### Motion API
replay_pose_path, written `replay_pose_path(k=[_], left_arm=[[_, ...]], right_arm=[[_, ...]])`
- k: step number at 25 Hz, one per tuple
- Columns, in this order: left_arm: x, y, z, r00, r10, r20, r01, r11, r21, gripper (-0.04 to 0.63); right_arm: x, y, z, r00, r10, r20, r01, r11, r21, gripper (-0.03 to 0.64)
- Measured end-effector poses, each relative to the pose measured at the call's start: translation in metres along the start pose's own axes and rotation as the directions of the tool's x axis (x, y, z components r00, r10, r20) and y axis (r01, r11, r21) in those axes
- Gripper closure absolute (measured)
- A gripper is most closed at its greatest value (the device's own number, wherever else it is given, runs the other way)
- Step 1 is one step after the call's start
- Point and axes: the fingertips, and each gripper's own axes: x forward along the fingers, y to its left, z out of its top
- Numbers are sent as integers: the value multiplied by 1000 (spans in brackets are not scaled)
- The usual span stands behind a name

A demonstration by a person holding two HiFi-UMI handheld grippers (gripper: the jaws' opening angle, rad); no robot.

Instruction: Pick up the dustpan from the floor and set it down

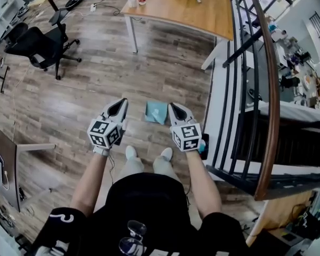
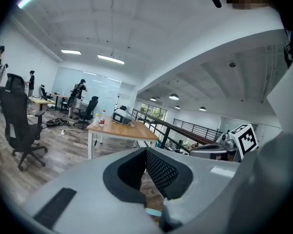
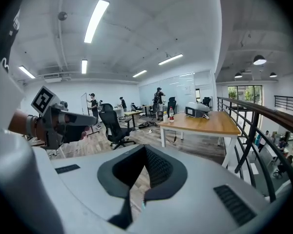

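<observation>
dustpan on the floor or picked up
On the floor: the light blue plastic dustpan lies on the brown wood plank floor, with nothing gripping it.

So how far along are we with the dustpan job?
Nothing is done yet: the dustpan lies on the wooden floor. In hand: the left gripper and right gripper hang either side of it, jaws together, empty. Left: grip it, lift it, set it down.
</observation>
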Motion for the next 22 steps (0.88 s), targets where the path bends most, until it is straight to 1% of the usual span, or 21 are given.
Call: replay_pose_path(k=[7,11,15,16,17,22], left_arm=[[24,26,-47,997,13,-73,-17,999,-45,598],[34,46,-72,993,13,-115,-22,997,-70,598],[40,64,-95,989,13,-148,-27,996,-90,598],[42,67,-101,988,12,-155,-27,995,-94,598],[43,71,-108,987,12,-163,-28,995,-96,598],[55,85,-157,977,1,-215,-23,995,-98,598]], right_arm=[[47,1,-54,995,43,-91,-42,999,8,624],[75,10,-76,988,71,-139,-71,997,10,624],[102,17,-107,977,100,-191,-102,995,-2,623],[108,18,-116,974,103,-201,-106,994,-3,606],[114,18,-126,971,108,-213,-111,994,-1,556],[138,23,-189,940,134,-312,-134,991,20,478]])
